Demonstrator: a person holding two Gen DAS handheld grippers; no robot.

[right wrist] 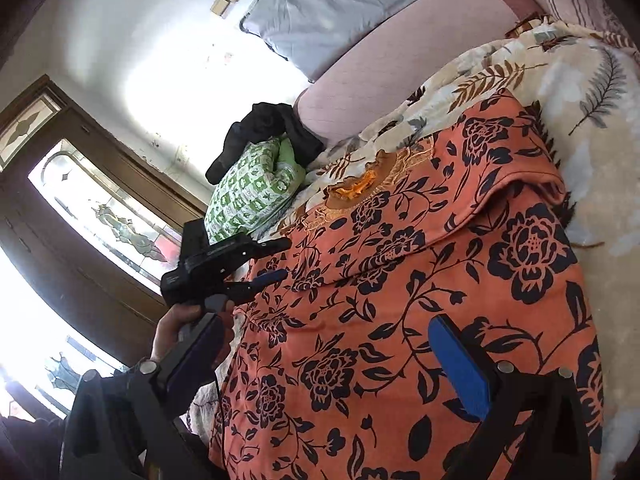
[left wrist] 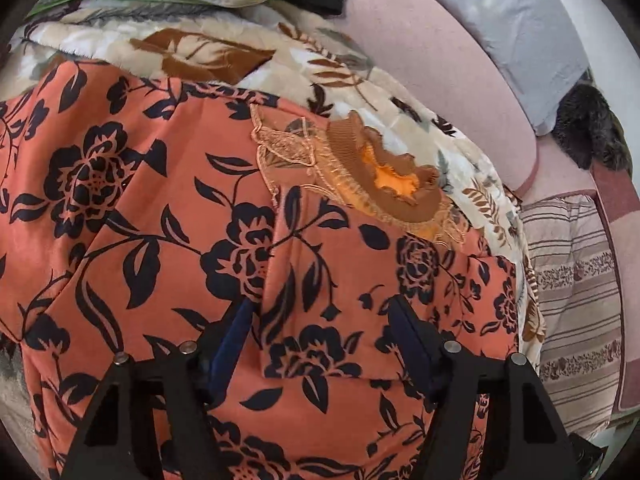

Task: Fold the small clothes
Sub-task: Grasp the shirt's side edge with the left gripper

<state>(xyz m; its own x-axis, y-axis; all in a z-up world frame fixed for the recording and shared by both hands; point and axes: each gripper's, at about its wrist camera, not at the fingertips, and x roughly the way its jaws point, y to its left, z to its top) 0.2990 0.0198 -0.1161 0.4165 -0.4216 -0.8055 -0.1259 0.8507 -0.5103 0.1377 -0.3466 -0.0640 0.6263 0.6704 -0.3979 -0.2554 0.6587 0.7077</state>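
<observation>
Underneath, a leaf-print blanket (left wrist: 352, 80) covers the bed, and the orange floral garment (left wrist: 168, 208) lies spread flat on it, collar (left wrist: 384, 176) toward the pink bolster (left wrist: 432, 60). Over the garment, the left gripper (left wrist: 320, 316) is spread wide with a fold between its fingers; the right gripper (right wrist: 320, 352) is spread too, near the hem.

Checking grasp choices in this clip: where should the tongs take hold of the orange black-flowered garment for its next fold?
Probably at the folded-over flap edge of the orange black-flowered garment, near the left tongs, which are open around it. That raised edge gives a lip to pinch, whereas the rest lies flat on the cream leaf-print blanket. Come from the hem side, low, pointing toward the brown embroidered collar.
</observation>
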